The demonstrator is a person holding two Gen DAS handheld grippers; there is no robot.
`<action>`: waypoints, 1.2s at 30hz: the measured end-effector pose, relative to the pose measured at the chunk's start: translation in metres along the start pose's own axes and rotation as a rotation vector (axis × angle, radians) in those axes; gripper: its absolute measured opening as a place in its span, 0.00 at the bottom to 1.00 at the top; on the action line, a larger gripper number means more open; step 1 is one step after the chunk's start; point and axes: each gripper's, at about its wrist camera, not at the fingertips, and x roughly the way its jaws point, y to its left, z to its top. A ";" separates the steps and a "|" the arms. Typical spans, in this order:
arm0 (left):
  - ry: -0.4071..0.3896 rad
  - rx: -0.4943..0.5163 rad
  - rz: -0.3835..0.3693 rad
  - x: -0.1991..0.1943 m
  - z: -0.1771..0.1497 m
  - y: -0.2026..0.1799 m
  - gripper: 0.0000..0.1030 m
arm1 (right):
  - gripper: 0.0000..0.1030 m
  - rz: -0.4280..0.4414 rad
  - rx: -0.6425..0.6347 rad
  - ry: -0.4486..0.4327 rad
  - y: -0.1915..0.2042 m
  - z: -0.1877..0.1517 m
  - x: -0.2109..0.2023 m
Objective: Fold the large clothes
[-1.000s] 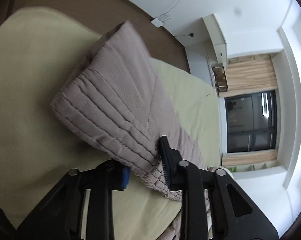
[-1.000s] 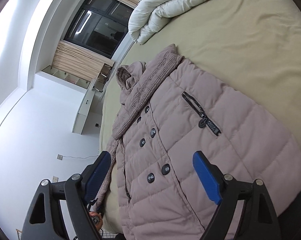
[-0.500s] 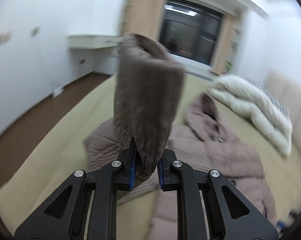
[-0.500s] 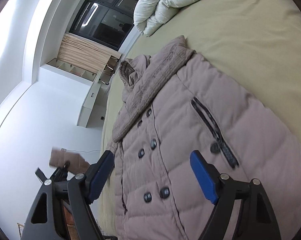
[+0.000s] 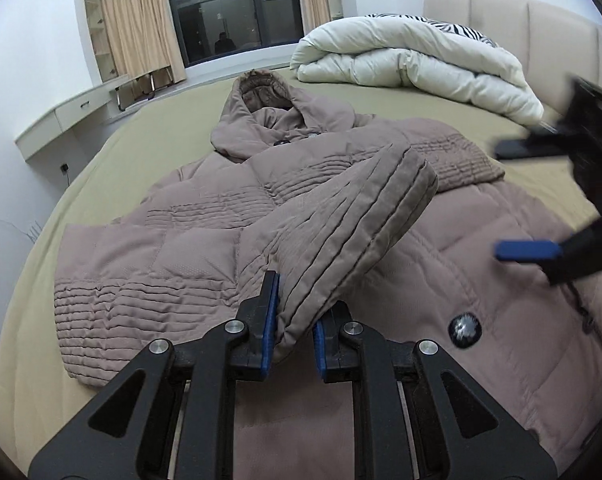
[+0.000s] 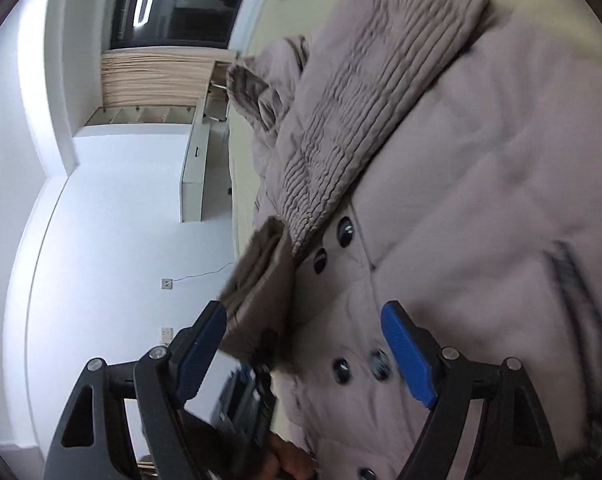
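The left gripper [image 5: 291,320] has its blue-padded fingers [image 5: 269,320] clenched on the ribbed cuff [image 5: 301,312] of the jacket's sleeve [image 5: 353,224], and the jaws have just been closing a little further on that cloth. From the pinch the sleeve runs up and away across the chest of the jacket [image 5: 181,240], its far end bent over near the collar. The other sleeve [image 5: 457,156] lies folded across the upper chest, its ribbed cuff pointing right.

The right gripper [image 6: 305,344] hovers over the front of the jacket [image 6: 481,200] with its blue fingers [image 6: 409,352] spread wide and released — nothing sits between them but the buttoned placket [image 6: 341,320] below. In the left wrist view it shows blurred at the right edge [image 5: 541,200], above the coat. In its own view the left gripper [image 6: 257,384], dark and blurred, holds the cuff [image 6: 261,292] just beside its left finger.

The jacket — a mauve quilted coat with a hood [image 5: 261,96] and dark buttons [image 5: 465,330] — lies face up, spread on the olive-sheeted bed [image 5: 41,280]. A rolled white duvet [image 5: 413,60] rests near the headboard [image 5: 521,20], well apart from the coat. Beyond the bed stand a dark window [image 5: 229,12], beige curtains [image 5: 137,28] and a wall-mounted white desk [image 5: 65,116].
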 end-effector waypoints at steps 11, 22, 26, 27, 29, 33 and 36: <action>-0.017 0.010 -0.008 0.026 0.012 0.037 0.14 | 0.40 -0.005 0.015 0.259 0.034 0.021 0.104; -0.120 -0.245 0.020 -0.031 -0.019 0.104 0.21 | 0.20 0.054 -0.262 0.234 0.169 0.029 0.109; -0.059 -0.462 0.063 0.001 -0.016 0.161 0.21 | 0.20 0.166 -0.398 0.175 0.254 0.030 0.087; -0.043 -0.512 0.080 0.012 -0.014 0.175 0.21 | 0.20 0.197 -0.436 0.154 0.277 0.030 0.078; -0.020 -0.572 0.093 0.033 -0.008 0.195 0.21 | 0.20 0.238 -0.486 0.118 0.303 0.035 0.056; -0.007 -0.580 0.095 0.069 0.010 0.211 0.21 | 0.20 0.280 -0.562 0.052 0.333 0.043 0.025; 0.005 -0.526 0.118 0.087 0.021 0.205 0.21 | 0.20 0.271 -0.542 0.007 0.320 0.063 0.012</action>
